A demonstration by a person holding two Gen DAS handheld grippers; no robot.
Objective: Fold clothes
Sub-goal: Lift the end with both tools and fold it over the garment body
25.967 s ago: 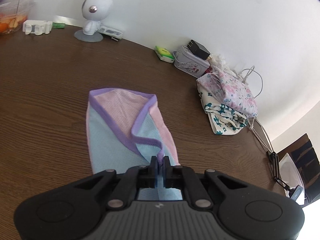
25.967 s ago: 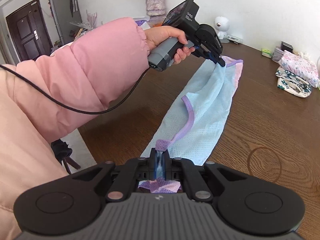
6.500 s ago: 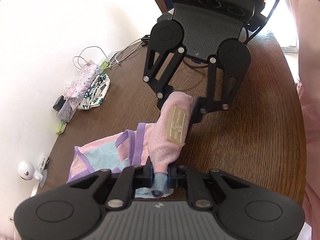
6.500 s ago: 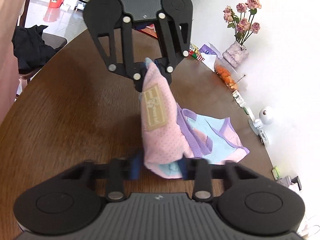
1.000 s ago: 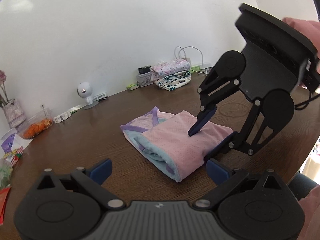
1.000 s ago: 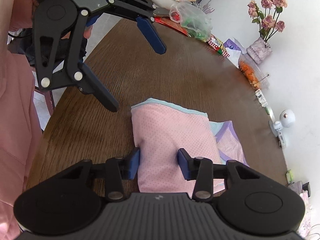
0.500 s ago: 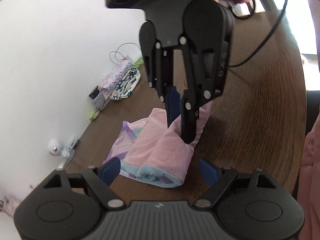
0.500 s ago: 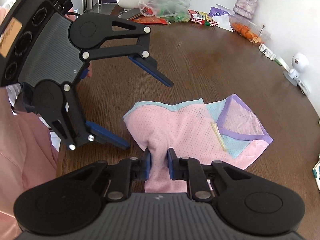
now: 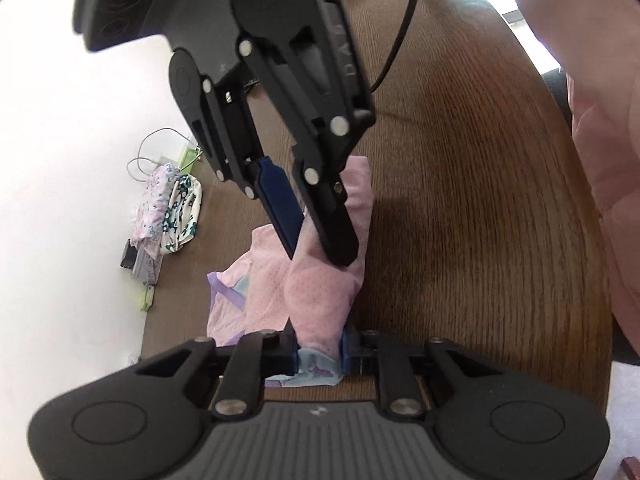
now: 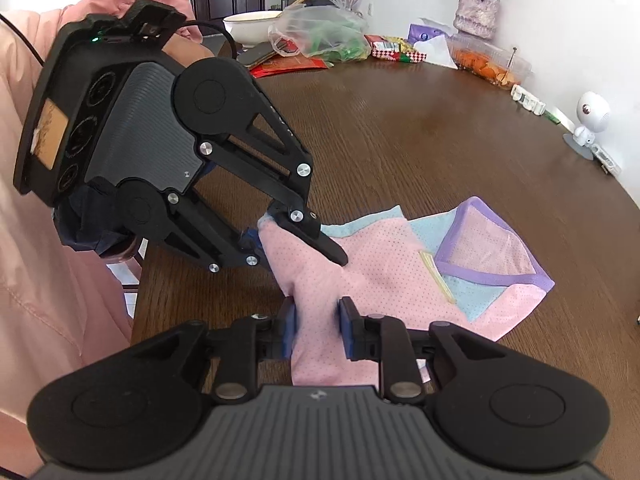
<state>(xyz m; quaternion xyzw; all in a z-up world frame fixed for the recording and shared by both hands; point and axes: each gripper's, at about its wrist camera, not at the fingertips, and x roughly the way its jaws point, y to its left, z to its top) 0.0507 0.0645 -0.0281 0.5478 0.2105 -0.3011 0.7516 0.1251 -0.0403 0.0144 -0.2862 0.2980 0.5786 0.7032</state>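
Observation:
A pink, light-blue and purple-trimmed garment [image 9: 320, 296] [image 10: 384, 264] lies folded on the brown wooden table [image 10: 400, 140]. My left gripper [image 9: 320, 350] is shut on one bunched end of its thick pink fold. In the right wrist view the left gripper [image 10: 296, 252] comes in from the left, and my right gripper [image 10: 318, 328] is shut on the same fold a little further along. From the left wrist view the right gripper [image 9: 318, 254] reaches down from above and pinches the cloth. The pinched pink fold stands raised between the two grippers; the purple-edged part rests flat.
A stack of folded floral clothes [image 9: 168, 208] and cables sit by the wall. A white camera figure [image 10: 586, 120], a food container [image 10: 488, 64], a bag of greens [image 10: 320, 38] and a bowl [image 10: 248, 26] line the far side. A pink sleeve [image 10: 48, 280] borders the table's near edge.
My left gripper, wide open half a second ago, has moved in and shut on the pink fold's end. The right gripper keeps its hold, and the fold is bunched up higher.

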